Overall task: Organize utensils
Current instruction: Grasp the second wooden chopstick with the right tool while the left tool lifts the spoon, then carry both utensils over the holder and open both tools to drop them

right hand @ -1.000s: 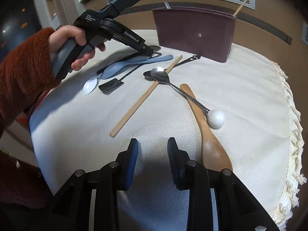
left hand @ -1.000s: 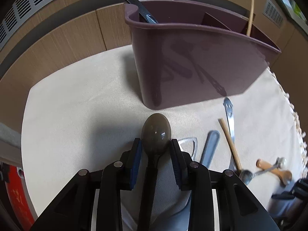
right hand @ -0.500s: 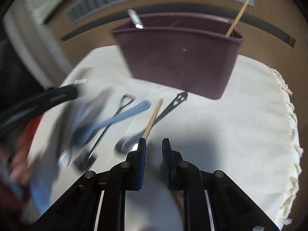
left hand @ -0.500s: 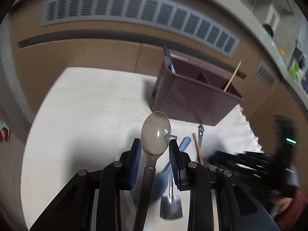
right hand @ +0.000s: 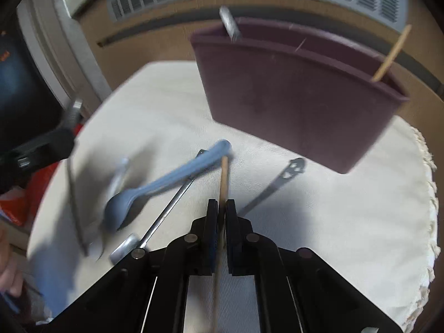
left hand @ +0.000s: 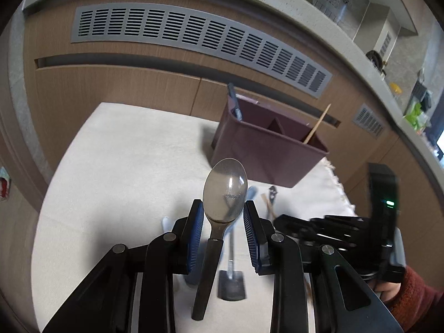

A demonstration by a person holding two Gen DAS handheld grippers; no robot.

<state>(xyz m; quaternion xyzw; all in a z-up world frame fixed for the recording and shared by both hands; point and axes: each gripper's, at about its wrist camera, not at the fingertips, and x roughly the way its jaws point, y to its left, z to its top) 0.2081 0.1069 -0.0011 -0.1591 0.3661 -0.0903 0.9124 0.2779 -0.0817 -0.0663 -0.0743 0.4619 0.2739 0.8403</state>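
Note:
My left gripper [left hand: 223, 206] is shut on a dark-handled spoon [left hand: 225, 188], held above the cloth with its grey bowl pointing toward the purple organizer [left hand: 266, 155]. My right gripper [right hand: 221, 205] is shut on a wooden chopstick [right hand: 224, 177], whose far end reaches toward the organizer [right hand: 294, 105]. On the cloth to its left lie a blue plastic spoon [right hand: 166, 183] and a thin metal utensil [right hand: 163, 213]. A metal handle with a cut-out face [right hand: 288, 174] lies to its right. Another chopstick [right hand: 391, 55] and a metal handle [right hand: 230, 25] stand in the organizer.
The cream cloth [left hand: 125, 166] covers a round table with a fringed edge [right hand: 427, 194] on the right. A wooden wall with grey vents [left hand: 194, 33] stands behind the organizer. A hand in a rust sleeve [left hand: 416, 291] holds the right gripper beside my left one.
My left gripper rose with the spoon and drew back from the organizer. My right gripper moved forward to the utensil pile and closed on the chopstick.

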